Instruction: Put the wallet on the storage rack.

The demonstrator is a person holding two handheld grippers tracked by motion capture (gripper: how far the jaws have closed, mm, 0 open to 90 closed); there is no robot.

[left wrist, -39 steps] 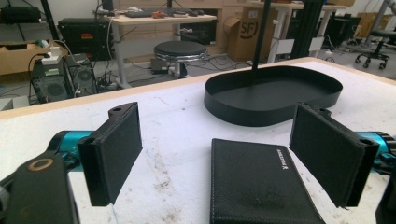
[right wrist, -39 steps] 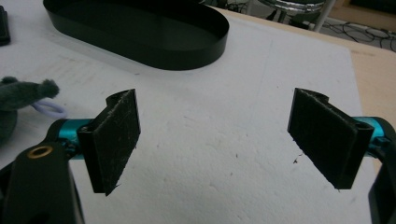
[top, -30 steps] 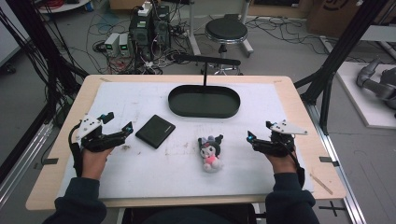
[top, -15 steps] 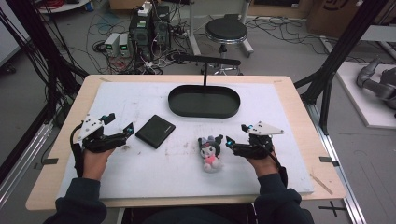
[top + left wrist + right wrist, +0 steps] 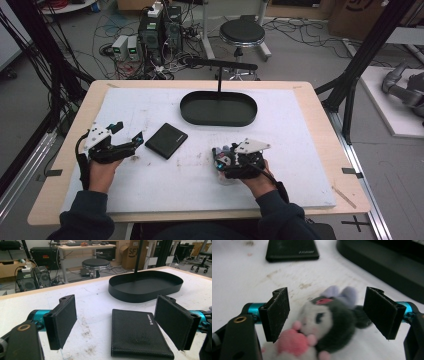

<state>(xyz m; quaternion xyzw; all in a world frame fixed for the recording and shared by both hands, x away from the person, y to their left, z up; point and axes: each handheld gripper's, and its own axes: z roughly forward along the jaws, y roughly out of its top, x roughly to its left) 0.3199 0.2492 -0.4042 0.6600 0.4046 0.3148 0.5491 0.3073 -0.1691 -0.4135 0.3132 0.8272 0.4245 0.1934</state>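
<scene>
White scuffed tabletop, fuzzy plush toy, grainy black wallet

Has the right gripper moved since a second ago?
Yes. The right gripper has slid left from the table's right side, toward the black wallet, and its open jaws now straddle the plush toy.

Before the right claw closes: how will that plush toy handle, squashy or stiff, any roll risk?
The plush toy looks soft and fuzzy, so it will likely squash between the right claw pads rather than resist. It looks light for its bulk. Lying flat on the table with a lumpy shape, it seems unlikely to roll; it may sag once lifted.
</scene>
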